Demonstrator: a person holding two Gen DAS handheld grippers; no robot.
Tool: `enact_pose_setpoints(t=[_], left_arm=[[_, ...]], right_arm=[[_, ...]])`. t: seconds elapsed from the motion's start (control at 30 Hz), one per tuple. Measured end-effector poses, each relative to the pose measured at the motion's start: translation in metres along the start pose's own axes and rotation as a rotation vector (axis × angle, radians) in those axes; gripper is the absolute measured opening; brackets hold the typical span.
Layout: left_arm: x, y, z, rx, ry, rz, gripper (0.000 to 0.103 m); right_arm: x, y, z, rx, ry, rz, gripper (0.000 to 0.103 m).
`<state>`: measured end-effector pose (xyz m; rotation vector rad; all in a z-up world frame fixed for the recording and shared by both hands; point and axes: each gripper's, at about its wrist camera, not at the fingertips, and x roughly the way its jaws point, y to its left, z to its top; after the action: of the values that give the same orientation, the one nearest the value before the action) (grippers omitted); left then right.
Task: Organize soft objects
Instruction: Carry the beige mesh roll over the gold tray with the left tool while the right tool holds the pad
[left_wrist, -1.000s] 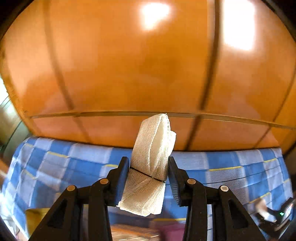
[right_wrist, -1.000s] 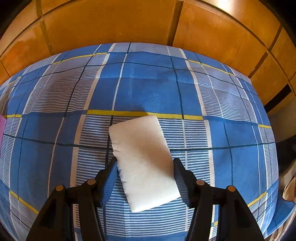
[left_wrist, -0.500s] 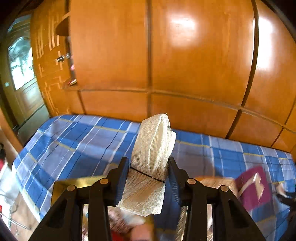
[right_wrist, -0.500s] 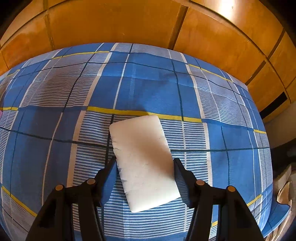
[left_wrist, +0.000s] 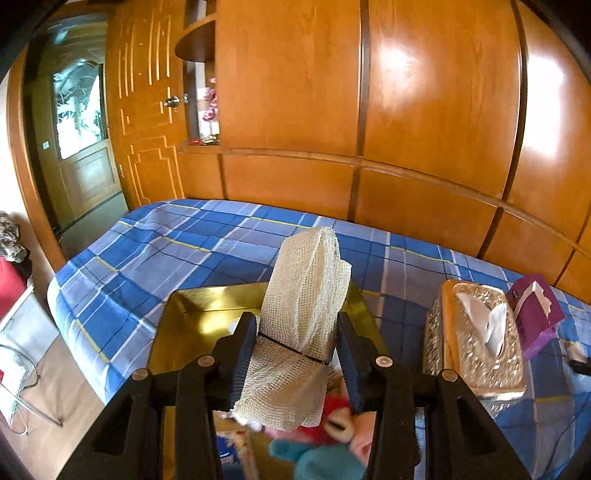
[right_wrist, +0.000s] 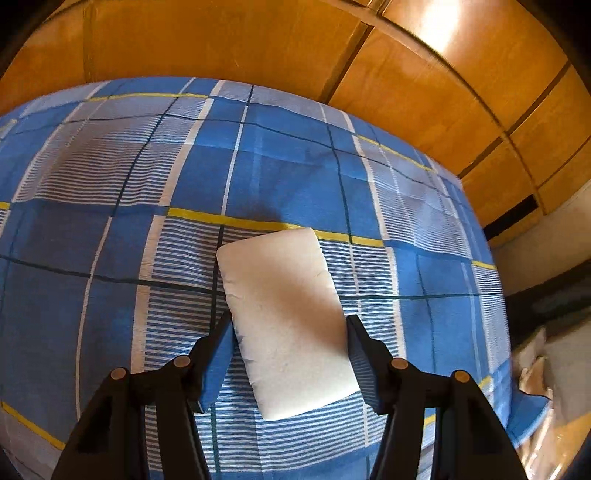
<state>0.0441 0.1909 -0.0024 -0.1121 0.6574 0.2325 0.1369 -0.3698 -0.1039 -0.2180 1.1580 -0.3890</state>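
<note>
My left gripper (left_wrist: 297, 332) is shut on a rolled white gauze bandage (left_wrist: 303, 314) bound with a black band, held above a shiny gold tray (left_wrist: 199, 314) on the blue plaid bed. Red and teal soft toys (left_wrist: 325, 446) lie in the tray below the bandage, partly hidden. My right gripper (right_wrist: 290, 332) is shut on a white rectangular sponge (right_wrist: 284, 314), held just above the blue plaid bedsheet (right_wrist: 110, 258).
A glittery tissue box (left_wrist: 476, 336) and a purple carton (left_wrist: 535, 314) stand on the bed right of the tray. Wooden wardrobe panels (left_wrist: 424, 110) rise behind the bed. The bed's left edge (left_wrist: 70, 317) drops to the floor, and its right edge shows in the right wrist view (right_wrist: 513, 369).
My left gripper has swung left and tilted down with the bandage, bringing the gold tray, toys and tissue box into view. The right gripper with the sponge has shifted only slightly.
</note>
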Motion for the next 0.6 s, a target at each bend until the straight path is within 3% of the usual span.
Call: enact_pose_setpoints(t=[0.17, 0.33, 0.6], left_arm=[[-0.013, 0.013, -0.014, -0.004, -0.024, -0.003, 0.044], [-0.018, 0.025, -0.027, -0.016, -0.019, -0.014, 0.044], [-0.012, 0.033, -0.047, -0.043, 0.015, -0.017, 0.044]], right_arm=[[-0.007, 0.018, 0.005, -0.012, 0.054, -0.114, 0.057], [-0.029, 0.032, 0.003, 0.088, 0.045, 0.092, 0.057], [-0.075, 0.106, -0.012, -0.007, -0.055, 0.32, 0.057]])
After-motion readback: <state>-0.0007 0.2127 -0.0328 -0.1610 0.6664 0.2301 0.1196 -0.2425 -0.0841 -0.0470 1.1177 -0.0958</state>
